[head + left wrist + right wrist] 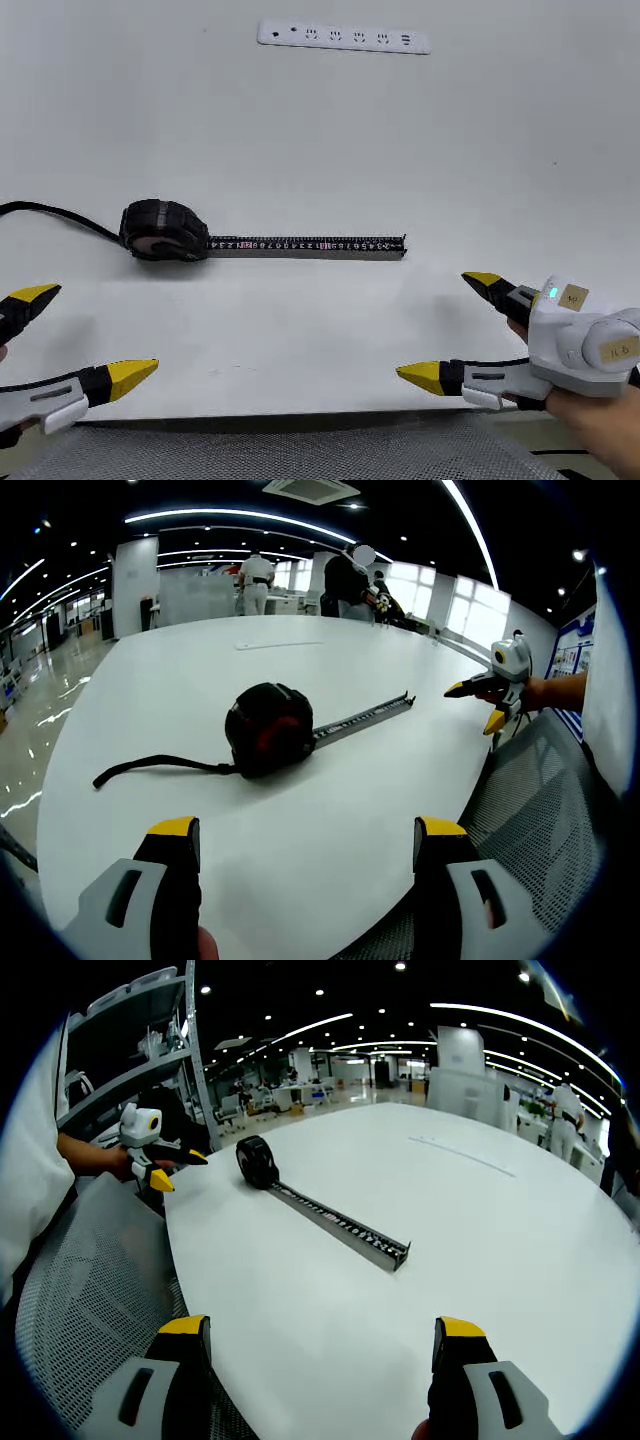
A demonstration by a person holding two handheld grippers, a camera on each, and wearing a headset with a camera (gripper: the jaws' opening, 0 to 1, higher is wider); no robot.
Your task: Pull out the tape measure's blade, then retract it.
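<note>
Blade [305, 246] lies out of the tape measure [163, 230] — left gripper [88, 333] and right gripper [448, 326] gape empty, likely awaiting retraction.

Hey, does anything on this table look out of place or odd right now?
Only one thing: the blade of the tape measure lies pulled out flat on the table with nothing holding it. The left gripper and right gripper are both open and apart from it. Nothing looks spilled or damaged.
</note>
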